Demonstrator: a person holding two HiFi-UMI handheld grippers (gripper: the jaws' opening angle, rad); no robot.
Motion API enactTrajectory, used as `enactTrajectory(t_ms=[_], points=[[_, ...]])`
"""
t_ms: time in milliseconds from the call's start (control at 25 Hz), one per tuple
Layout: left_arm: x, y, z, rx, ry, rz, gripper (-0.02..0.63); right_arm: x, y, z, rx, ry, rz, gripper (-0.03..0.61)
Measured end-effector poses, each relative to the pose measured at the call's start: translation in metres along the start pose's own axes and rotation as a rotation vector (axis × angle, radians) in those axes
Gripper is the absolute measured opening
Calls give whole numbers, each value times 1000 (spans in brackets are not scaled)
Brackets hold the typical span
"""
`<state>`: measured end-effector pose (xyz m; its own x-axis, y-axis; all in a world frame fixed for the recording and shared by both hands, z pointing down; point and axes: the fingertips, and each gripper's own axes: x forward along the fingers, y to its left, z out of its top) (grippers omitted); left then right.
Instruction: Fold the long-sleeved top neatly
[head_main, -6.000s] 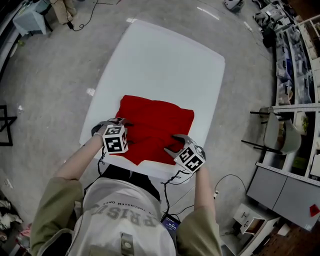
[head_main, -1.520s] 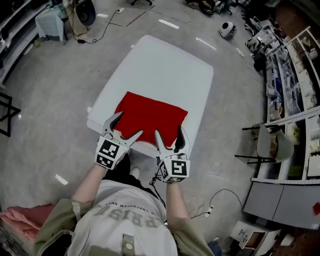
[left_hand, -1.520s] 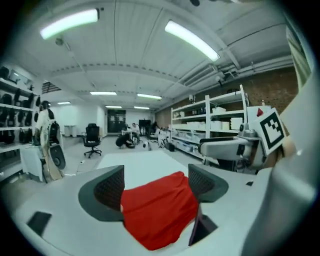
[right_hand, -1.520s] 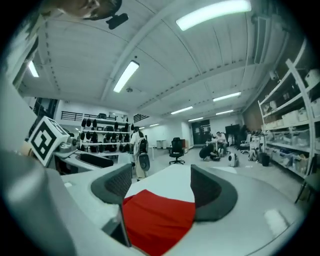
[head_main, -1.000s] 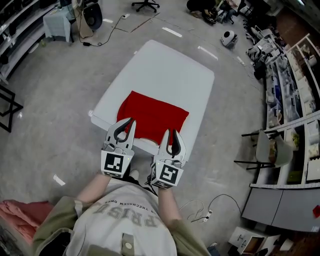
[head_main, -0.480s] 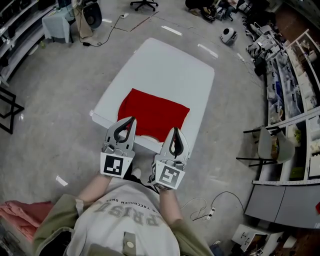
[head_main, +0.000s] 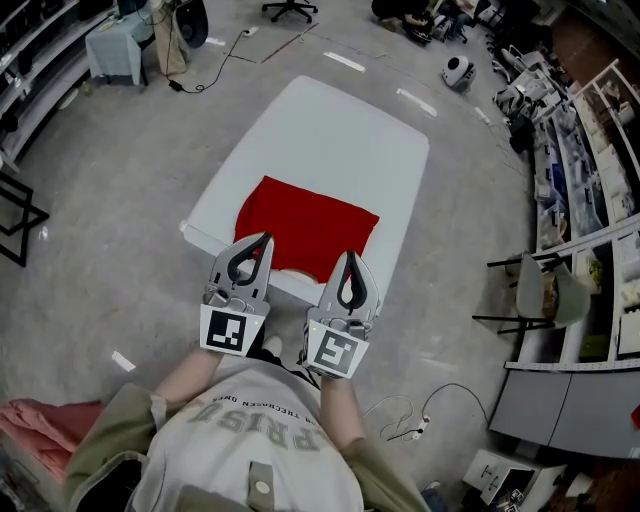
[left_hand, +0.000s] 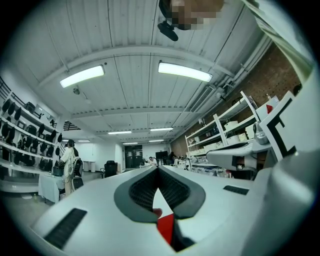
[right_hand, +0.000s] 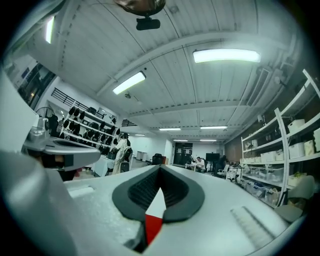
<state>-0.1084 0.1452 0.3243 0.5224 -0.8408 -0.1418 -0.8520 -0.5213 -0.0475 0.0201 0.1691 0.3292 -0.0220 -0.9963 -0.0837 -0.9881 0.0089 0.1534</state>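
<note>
The right gripper (right_hand: 160, 168) is pointing level into the room, jaws sitting together with nothing gripped; slivers of red top (right_hand: 152, 226) and table (right_hand: 157, 202) are showing between them.

Folded red top (head_main: 306, 227) on white table (head_main: 340, 130)

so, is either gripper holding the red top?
No, the left gripper and right gripper are shut on nothing; the red top lies folded on the table.

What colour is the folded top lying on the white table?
The top is plain red, best seen in the head view.
</note>
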Motion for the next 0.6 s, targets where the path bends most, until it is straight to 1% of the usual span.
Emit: enactTrajectory(t_ms=[160,360,600], points=[[0,-1,-2,-3,5,3,11,0,-1,4,-7,7,-5,-2],[1,-2,-1,-6,3,7,11,1,2,17,56,-64,-9,-2],[4,-9,-3,-8,10,14,11,0,-6,17,47,-67,-6,-2]])
